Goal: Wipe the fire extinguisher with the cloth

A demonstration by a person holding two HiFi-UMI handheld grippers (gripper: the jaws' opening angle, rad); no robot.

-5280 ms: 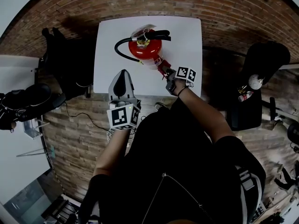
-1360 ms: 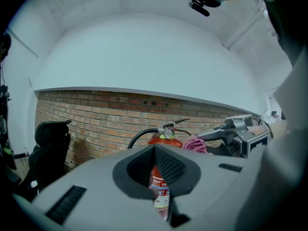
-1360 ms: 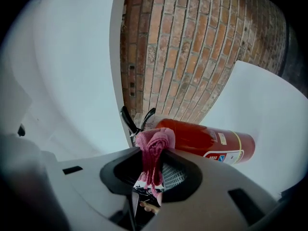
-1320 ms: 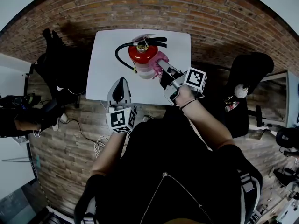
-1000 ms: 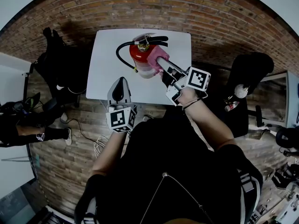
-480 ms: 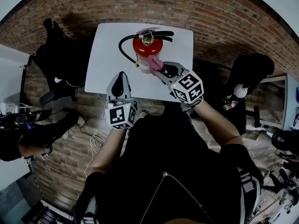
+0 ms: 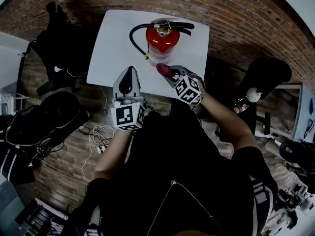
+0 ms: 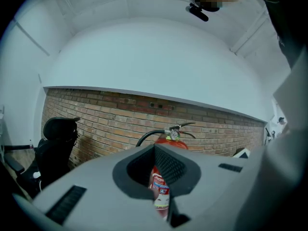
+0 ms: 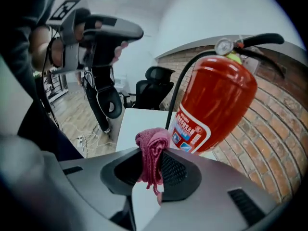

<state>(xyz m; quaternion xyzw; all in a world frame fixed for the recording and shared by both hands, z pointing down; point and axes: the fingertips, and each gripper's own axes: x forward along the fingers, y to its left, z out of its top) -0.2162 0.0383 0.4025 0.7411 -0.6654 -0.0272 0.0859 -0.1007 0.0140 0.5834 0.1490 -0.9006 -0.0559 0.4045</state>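
My right gripper (image 9: 153,154) jaws clamp the bunched pink cloth (image 9: 150,147), just near-right of the red fire extinguisher (image 7: 160,39), upright at the far middle of the white table (image 7: 112,45); contact unclear. My left gripper (image 7: 130,73) is near-left, jaws together, empty.

The red metal fire extinguisher (image 7: 162,39), with black hose and white label, stands upright on the white tabletop (image 7: 113,48). The bunched pink cloth (image 9: 151,153), pinched in the right gripper (image 7: 169,73), is just beside its lower body.
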